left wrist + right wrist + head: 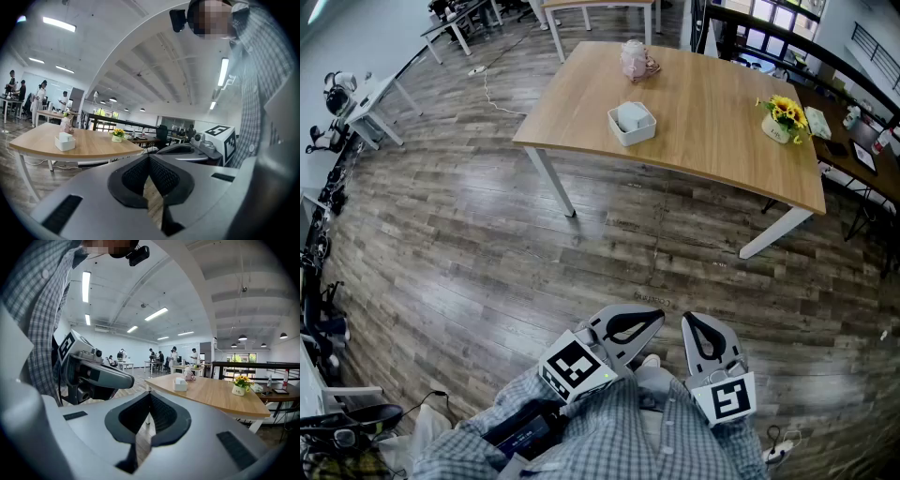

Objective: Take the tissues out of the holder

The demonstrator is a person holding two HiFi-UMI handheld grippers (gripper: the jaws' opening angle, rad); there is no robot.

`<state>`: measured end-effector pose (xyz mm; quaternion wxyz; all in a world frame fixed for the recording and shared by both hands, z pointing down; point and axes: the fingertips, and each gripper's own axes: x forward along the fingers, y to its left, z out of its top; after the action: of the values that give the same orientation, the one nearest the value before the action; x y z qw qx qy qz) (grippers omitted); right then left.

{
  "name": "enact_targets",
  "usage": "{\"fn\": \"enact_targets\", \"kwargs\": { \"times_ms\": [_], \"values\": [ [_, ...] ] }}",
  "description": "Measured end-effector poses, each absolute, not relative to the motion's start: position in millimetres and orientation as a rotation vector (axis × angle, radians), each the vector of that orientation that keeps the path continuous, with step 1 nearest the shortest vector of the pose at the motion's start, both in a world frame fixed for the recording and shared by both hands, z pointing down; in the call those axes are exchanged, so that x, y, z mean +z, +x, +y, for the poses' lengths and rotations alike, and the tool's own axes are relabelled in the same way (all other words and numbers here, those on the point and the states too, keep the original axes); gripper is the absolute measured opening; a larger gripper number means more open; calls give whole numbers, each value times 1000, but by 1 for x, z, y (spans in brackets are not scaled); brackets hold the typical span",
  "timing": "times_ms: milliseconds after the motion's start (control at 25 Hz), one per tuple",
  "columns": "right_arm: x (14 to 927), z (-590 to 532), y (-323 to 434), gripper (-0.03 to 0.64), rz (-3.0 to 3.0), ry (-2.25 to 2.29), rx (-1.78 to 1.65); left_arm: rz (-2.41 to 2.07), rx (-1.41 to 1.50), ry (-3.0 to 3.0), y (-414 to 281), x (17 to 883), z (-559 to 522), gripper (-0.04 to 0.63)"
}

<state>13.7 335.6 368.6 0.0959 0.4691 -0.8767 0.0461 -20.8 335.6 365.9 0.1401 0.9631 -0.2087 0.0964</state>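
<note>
Nearest me, a checked shirt (609, 422) fills the bottom edge and hides the hands that carry the rig. Just beyond it, the left gripper (642, 323) and right gripper (701, 328) sit side by side over the plank floor (487, 262), well apart from the table. In each gripper view I see the pads meeting at their tips with nothing between them, so both are closed and empty. Farther off is the wooden table (722, 150). The white tissue holder (632, 123) rests near its left edge, a little in from the near-left corner. Pale tissues (630, 114) show at its open top; their number I cannot make out. A pot of sunflowers (783, 120) is by the right edge. A pink object (634, 58) at the far edge is too small to identify.
</note>
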Motion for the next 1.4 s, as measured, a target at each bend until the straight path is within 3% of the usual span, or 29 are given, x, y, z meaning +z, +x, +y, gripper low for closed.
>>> {"fn": "enact_targets", "kwargs": {
  "times_ms": [1400],
  "values": [
    [365,319,-7,12,-2539,1516,152,-558,237,2816,-52,362,322,6]
  ]
}}
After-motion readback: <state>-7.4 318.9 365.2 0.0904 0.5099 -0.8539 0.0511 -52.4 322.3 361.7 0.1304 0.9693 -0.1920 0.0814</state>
